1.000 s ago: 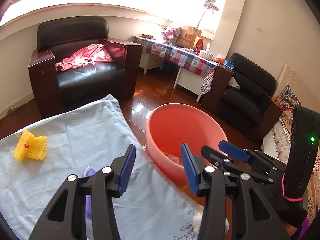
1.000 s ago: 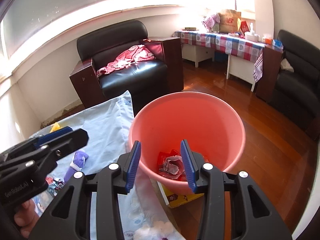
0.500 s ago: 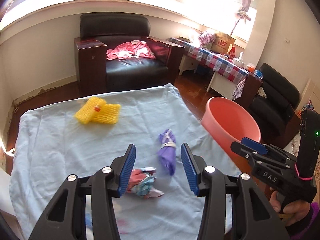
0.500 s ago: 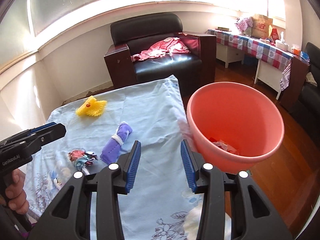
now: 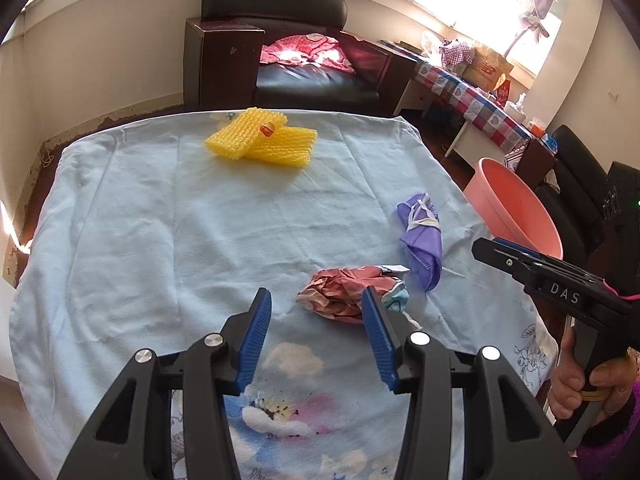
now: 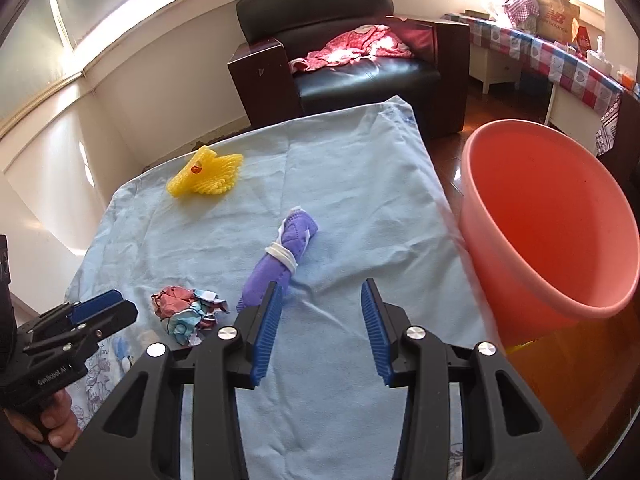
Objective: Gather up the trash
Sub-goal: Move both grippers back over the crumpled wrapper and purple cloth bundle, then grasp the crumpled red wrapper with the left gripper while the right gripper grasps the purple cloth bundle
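The left gripper, marked "GenRobot.AI", hangs spread and empty just short of the crumpled wrapper; the purple mask lies beside it. The right gripper, marked "DAS", also gapes empty, near the cloth's right edge, where the pink bucket stands.

"DAS" on right hand-held gripper, "GenRobot.AI" on left hand-held gripper
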Tool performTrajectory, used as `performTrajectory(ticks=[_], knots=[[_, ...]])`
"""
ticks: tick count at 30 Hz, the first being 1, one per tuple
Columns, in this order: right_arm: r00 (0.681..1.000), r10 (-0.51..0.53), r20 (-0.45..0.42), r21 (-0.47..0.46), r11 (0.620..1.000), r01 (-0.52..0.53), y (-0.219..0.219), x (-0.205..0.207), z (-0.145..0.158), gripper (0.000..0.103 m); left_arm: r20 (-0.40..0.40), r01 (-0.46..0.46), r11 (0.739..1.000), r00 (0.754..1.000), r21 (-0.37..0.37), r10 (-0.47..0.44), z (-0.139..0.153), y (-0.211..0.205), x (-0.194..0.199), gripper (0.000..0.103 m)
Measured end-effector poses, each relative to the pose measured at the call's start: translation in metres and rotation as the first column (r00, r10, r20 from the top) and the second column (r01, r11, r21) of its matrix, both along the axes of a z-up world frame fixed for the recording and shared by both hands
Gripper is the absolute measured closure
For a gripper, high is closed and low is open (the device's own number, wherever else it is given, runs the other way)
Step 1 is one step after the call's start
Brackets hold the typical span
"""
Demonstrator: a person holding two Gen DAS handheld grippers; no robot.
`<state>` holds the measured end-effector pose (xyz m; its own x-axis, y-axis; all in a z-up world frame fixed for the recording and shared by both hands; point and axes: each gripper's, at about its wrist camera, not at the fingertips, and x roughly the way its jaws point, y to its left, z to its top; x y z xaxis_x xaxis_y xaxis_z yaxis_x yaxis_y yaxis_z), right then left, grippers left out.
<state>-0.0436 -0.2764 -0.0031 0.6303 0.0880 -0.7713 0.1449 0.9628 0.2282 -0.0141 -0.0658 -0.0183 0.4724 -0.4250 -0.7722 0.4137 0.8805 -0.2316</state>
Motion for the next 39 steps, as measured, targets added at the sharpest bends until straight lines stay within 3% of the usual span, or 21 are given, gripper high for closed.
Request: performTrajectory(ticks=[8,12,18,24,25,27,29,37,39], knots=[[0.999,0.028,-0.018,-0.004,1.000,-0.028,0.006,0.013,-0.006,0.061,-0.047,0.017,1.000,0.999,-0.018,-0.018,-0.020,-0.023,0.024,0.045],[0.999,0.043,-0.025,-0.010,0.999,-0.043,0.007,0.014,-0.009,0.061,-0.072,0.049,0.998,0.996,-0.050,-0.052,-0.022,-0.022,0.021,0.045],[0.996,0.065,-0.053,0.017,0.998,-0.064,0.015,0.021,-0.015,0.061,-0.085,0.120,0.989,0.988,-0.086,-0.127,-0.020,-0.014,0.005,0.060],[0.995,0.068,-0.070,0.040,0.997,-0.065,0.022,0.027,-0.017,0.061,-0.078,0.190,0.979,0.978,-0.074,-0.195,-0.020,-0.008,-0.015,0.078],[0.995,0.066,-0.073,0.048,0.997,-0.063,0.022,0.027,-0.017,0.061,-0.076,0.203,0.976,0.975,-0.076,-0.208,-0.019,-0.007,-0.019,0.085],[0.995,0.064,-0.079,0.060,0.996,-0.059,0.024,0.030,-0.019,0.061,-0.072,0.227,0.970,0.970,-0.083,-0.233,-0.018,-0.004,-0.025,0.087],[0.994,0.060,-0.089,0.083,0.995,-0.053,0.025,0.033,-0.020,0.061,-0.060,0.246,0.967,0.966,-0.073,-0.250,-0.017,-0.002,-0.031,0.103],[0.992,0.043,-0.118,0.137,0.990,-0.027,0.034,0.048,-0.028,0.061,-0.032,0.275,0.959,0.960,-0.068,-0.277,-0.003,0.013,-0.039,0.101],[0.991,0.041,-0.126,0.153,0.988,-0.021,0.035,0.050,-0.033,0.061,-0.027,0.288,0.956,0.957,-0.055,-0.290,0.001,0.013,-0.037,0.077]])
